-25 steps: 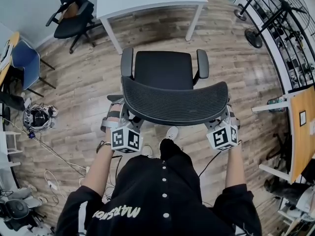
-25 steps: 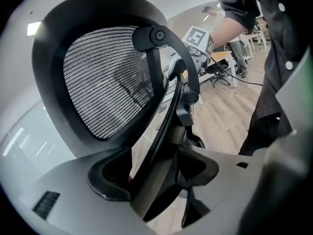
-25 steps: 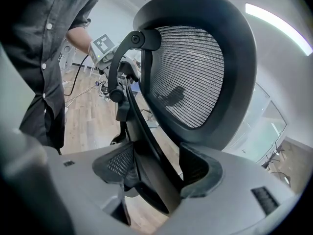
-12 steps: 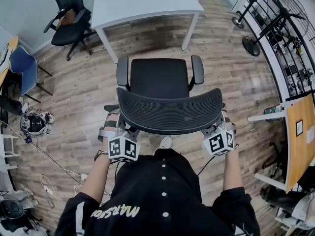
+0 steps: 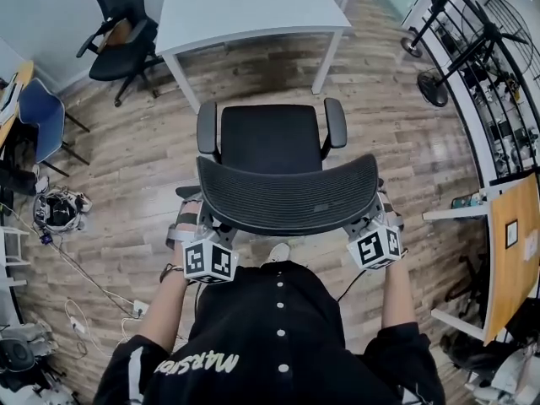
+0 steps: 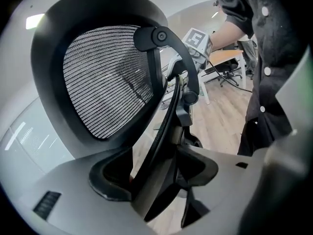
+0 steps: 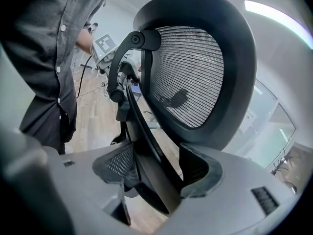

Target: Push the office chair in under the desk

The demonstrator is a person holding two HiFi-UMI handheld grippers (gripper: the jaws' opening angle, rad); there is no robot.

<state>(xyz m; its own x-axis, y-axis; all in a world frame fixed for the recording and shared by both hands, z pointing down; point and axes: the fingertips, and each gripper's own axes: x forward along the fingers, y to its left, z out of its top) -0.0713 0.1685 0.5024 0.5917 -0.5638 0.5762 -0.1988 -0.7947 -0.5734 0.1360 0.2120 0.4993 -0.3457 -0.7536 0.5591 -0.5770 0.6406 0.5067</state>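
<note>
Black mesh-backed office chair (image 5: 274,137) now rolled nearer white desk (image 5: 245,2) ahead; backrest edges clamped by left gripper (image 6: 154,173), right gripper (image 7: 151,173); push unfinished.

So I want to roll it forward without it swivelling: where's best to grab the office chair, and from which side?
Grip the backrest by its two outer edges, from behind, one gripper per edge. Its rim is thin enough for jaws and faces the person, with the desk straight ahead. The left gripper and right gripper clamp there now.

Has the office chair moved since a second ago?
Yes, slightly. The office chair has rolled forward, and its armrests are now nearer the legs of the white desk.
</note>
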